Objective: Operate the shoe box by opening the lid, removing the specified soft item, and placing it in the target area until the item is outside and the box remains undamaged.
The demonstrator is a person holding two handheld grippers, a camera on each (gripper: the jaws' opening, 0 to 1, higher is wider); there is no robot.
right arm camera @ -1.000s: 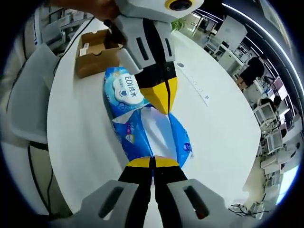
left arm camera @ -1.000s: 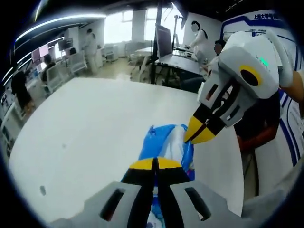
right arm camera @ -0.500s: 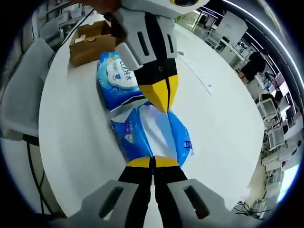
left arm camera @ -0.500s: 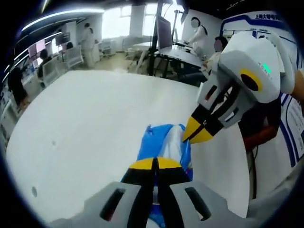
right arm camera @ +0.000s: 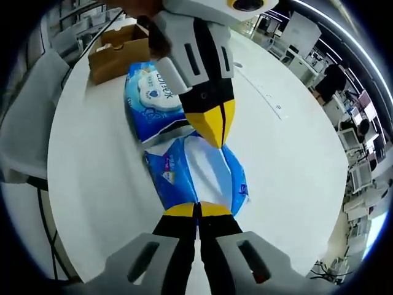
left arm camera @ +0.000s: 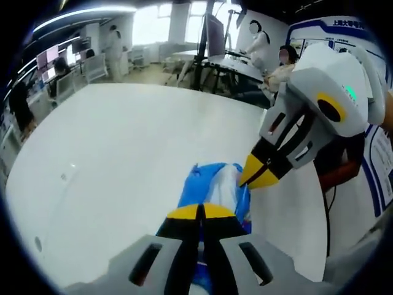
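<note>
Little has shifted — both grippers stay clamped on the blue wipes pack (right arm camera: 184, 153).

Left gripper (left arm camera: 201, 212) and right gripper (right arm camera: 198, 210) pinch opposite ends above the white table (left arm camera: 123, 153) — cardboard shoe box (right arm camera: 116, 52) well behind.

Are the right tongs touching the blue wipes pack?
Touching. In the right gripper view the right tongs are shut on the blue wipes pack's near end.

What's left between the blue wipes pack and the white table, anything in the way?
Nothing visible. The blue wipes pack is held at both ends by the left gripper and right gripper over bare white table; the cardboard box sits beyond.
</note>
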